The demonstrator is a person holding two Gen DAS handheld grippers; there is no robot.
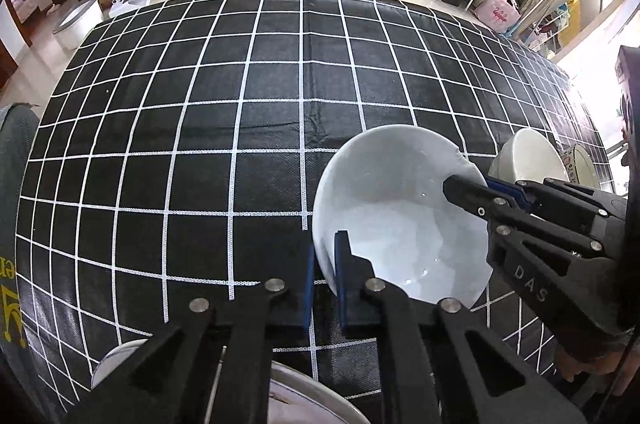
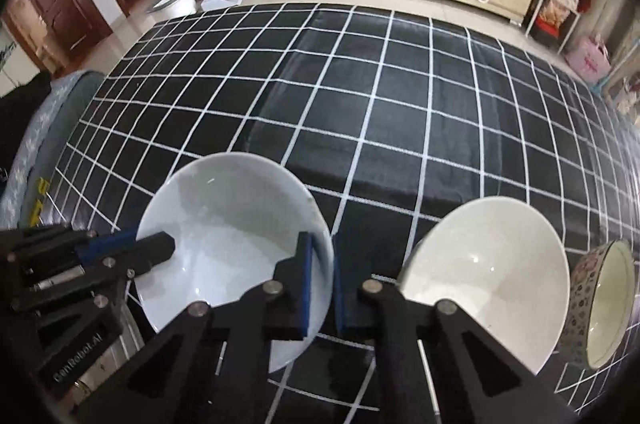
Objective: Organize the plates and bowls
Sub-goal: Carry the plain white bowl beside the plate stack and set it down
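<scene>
White bowl [image 1: 392, 208], both claws [image 2: 320, 288] gripping rim

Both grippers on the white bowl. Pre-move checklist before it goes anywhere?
1. Left gripper straddles white bowl rim: ok.
2. Right gripper straddles the opposite rim: ok.
3. Pads fully clamped on the rim: cannot tell.
4. Bowl empty: ok.
5. Cream bowl and patterned bowl beside it, not touching it: ok.
6. Plate under left gripper kept clear: cannot tell.
</scene>
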